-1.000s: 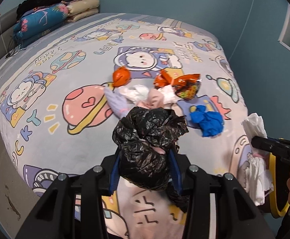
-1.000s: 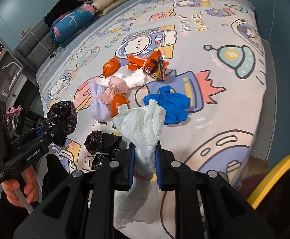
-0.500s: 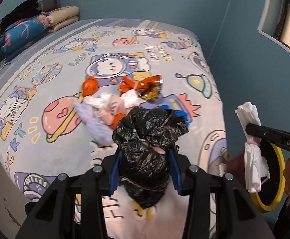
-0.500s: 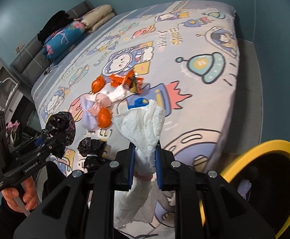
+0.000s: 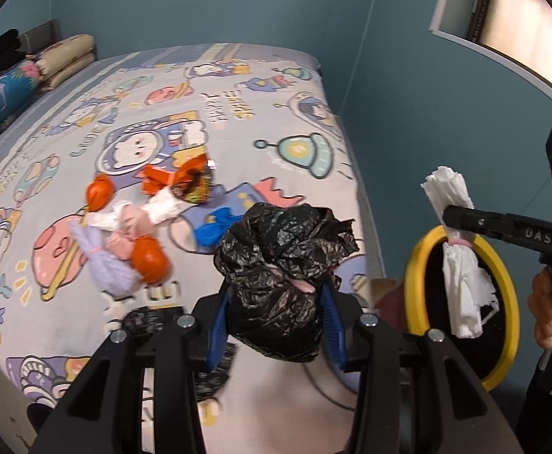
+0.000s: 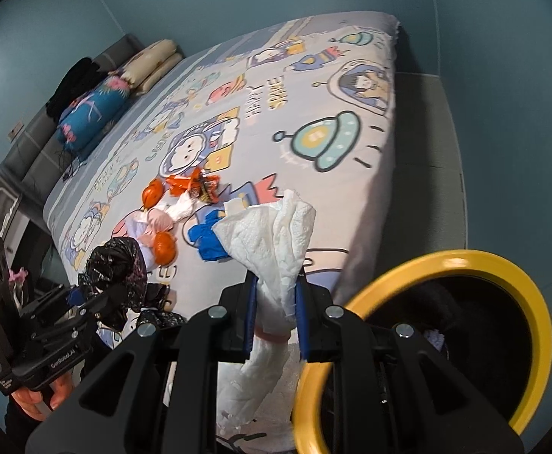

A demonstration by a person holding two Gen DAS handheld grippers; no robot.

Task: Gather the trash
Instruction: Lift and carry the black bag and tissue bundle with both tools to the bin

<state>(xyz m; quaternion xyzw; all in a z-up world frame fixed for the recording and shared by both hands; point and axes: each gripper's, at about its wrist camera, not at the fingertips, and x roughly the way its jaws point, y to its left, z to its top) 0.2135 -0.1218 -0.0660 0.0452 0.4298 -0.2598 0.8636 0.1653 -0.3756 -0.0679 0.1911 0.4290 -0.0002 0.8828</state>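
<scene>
**Mia:** What does each claw have right now?

**Ben:** The left gripper (image 5: 276,325) is squeezed onto a crinkly black bag ball (image 5: 281,276). Its blue pads (image 5: 331,325) press on both sides of the ball. The right gripper (image 6: 276,317) is nearly shut on a white paper bundle (image 6: 276,242), which pokes up past its tips and hangs down below them.

**Mia:** So which step is this?

**Ben:** It looks like the carrying step. Both claws are full and lifted off the bed, and the bin with the yellow rim (image 6: 518,283) sits just to the right of the right claw, close below it. From the left claw, the bin is off to the right, behind the white bundle.

**Mia:** What should come next?

**Ben:** Probably the right claw needs to get over the dark hole of the bin, then open so the paper falls in. The left claw has farther to go, since the other claw is in between.

**Mia:** Is there more trash?

**Ben:** Yes. Ahead of both claws, on the bedsheet (image 5: 314,121), lie a blue glove (image 5: 215,225), an orange ball (image 5: 149,261), a purple bundle (image 5: 105,261) and, farther off, a shiny snack wrapper (image 5: 192,185). A second black bag (image 5: 143,321) lies just left of the left claw.
</scene>
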